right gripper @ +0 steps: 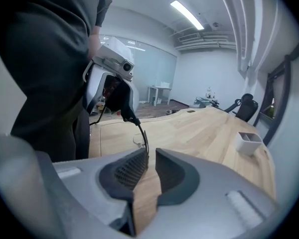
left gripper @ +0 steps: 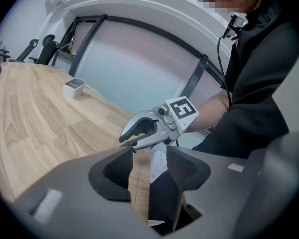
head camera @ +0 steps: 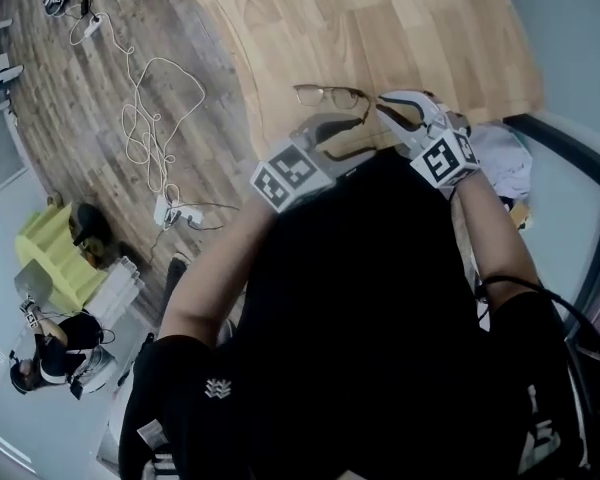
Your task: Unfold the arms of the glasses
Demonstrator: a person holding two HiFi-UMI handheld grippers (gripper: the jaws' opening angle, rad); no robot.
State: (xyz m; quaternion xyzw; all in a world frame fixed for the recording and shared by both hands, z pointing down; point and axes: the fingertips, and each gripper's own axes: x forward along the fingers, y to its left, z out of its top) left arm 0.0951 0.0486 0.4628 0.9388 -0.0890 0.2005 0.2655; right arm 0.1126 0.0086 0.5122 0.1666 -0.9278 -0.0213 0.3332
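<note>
Pale wooden table (head camera: pixel 400 28), small white tub (right gripper: pixel 249 142) on it, white cable (head camera: pixel 145 118) across plank floor (head camera: pixel 60 98)

The pale wooden table top (head camera: pixel 380 28) is looking smooth and matt, with fine grain showing. The thin-rimmed glasses with clear lenses (head camera: pixel 330 95) are looking like brownish metal. The right gripper (right gripper: pixel 150 163) is showing matt grey plastic, and its black pads (right gripper: pixel 129 173) are showing a ribbed, rubbery surface. The dark plank floor (head camera: pixel 80 118) is looking like rougher wood.

Glasses (head camera: pixel 330 95) on pale wood table (head camera: pixel 420 28) — left claw (head camera: pixel 342 136) and right claw (head camera: pixel 391 113) just beside them
</note>
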